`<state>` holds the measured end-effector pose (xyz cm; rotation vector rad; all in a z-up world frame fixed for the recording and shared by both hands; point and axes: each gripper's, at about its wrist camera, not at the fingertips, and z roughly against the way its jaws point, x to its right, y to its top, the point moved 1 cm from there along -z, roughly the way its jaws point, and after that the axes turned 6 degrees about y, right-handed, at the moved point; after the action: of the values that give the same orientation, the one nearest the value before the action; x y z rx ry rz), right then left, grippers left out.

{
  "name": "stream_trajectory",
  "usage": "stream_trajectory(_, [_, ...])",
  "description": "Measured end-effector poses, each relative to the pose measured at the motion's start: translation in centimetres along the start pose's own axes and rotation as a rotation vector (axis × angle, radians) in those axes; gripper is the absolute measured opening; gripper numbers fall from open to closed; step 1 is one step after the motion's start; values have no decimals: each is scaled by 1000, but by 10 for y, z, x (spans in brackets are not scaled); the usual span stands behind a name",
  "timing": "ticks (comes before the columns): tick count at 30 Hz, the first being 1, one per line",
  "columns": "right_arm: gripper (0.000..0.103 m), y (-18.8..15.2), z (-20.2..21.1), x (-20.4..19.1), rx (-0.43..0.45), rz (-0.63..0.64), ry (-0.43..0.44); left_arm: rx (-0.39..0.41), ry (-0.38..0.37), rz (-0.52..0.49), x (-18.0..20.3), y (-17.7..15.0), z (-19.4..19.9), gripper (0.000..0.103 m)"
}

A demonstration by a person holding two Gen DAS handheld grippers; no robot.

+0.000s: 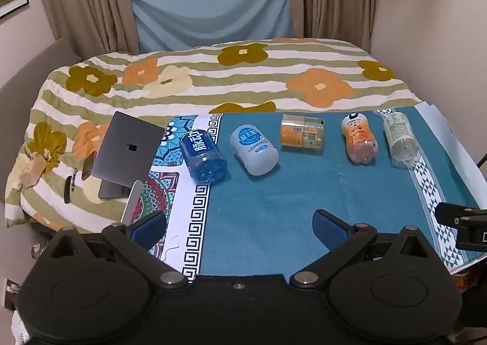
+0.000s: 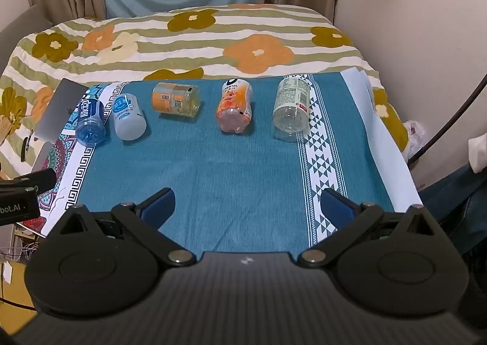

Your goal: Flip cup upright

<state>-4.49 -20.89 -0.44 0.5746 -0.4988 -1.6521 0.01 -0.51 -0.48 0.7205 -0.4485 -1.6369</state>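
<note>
Five bottles lie on their sides in a row across the teal cloth [image 2: 231,168] covering the counter, in front of the floral-quilted bed [image 2: 188,40]. From left to right: blue bottle [image 2: 90,121], white bottle [image 2: 129,121], orange-labelled clear jar [image 2: 176,100], orange-pink bottle [image 2: 235,107], clear bottle [image 2: 290,112]. None is upright. A closed laptop [image 1: 129,153] sits left of the row. The left gripper [image 1: 239,229] and right gripper [image 2: 248,208] hover over the near cloth, well apart from the bottles; both sets of fingers are spread wide with nothing held.
</note>
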Motion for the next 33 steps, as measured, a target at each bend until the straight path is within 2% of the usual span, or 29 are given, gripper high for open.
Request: stream_trajectory(33, [103, -1, 2, 2, -2, 8, 3, 8, -20, 47, -5, 6, 2, 103])
